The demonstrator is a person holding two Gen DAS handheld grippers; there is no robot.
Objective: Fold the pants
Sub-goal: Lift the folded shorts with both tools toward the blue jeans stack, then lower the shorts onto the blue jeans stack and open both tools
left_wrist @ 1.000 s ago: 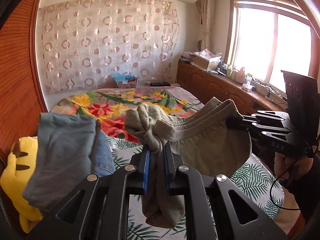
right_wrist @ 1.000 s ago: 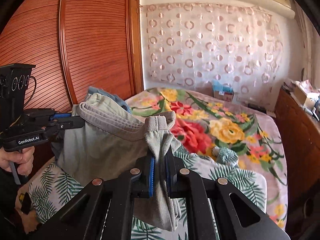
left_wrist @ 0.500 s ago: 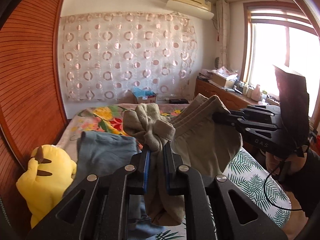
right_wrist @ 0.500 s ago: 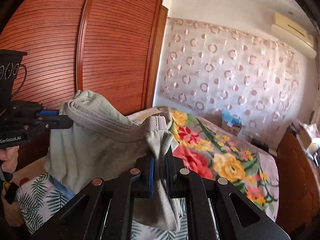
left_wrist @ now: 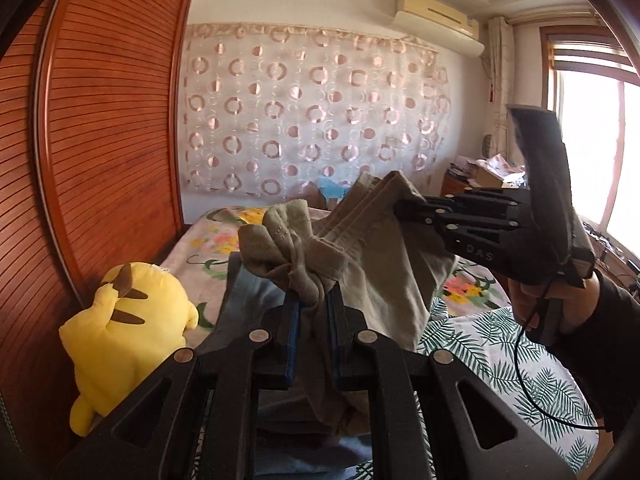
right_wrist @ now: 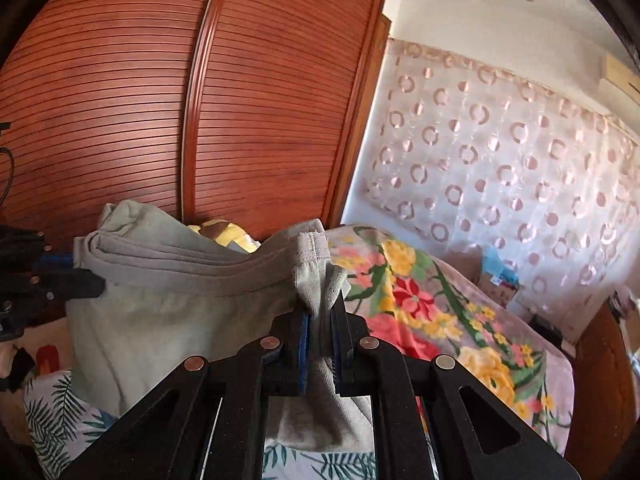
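The olive-grey pants [left_wrist: 380, 264] hang in the air above the bed, stretched between both grippers. My left gripper [left_wrist: 314, 308] is shut on one bunched end of the pants. My right gripper [right_wrist: 320, 312] is shut on the other end of the pants [right_wrist: 168, 304], which drape down below it. In the left wrist view the right gripper [left_wrist: 404, 210] comes in from the right and pinches the folded edge. In the right wrist view the left gripper [right_wrist: 96, 280] shows at the left edge.
A yellow plush toy [left_wrist: 124, 332] lies by the wooden wardrobe [right_wrist: 200, 100]. Blue-grey folded clothes [left_wrist: 248, 300] lie on the bed under the pants. The bed has a floral blanket [right_wrist: 420, 304] and a leaf-print sheet [left_wrist: 520, 360]. A window [left_wrist: 600, 152] is at right.
Both grippers have risen with the pants and tilted upward. More wall, ceiling and wardrobe show now, and the pants hang higher over the bed.
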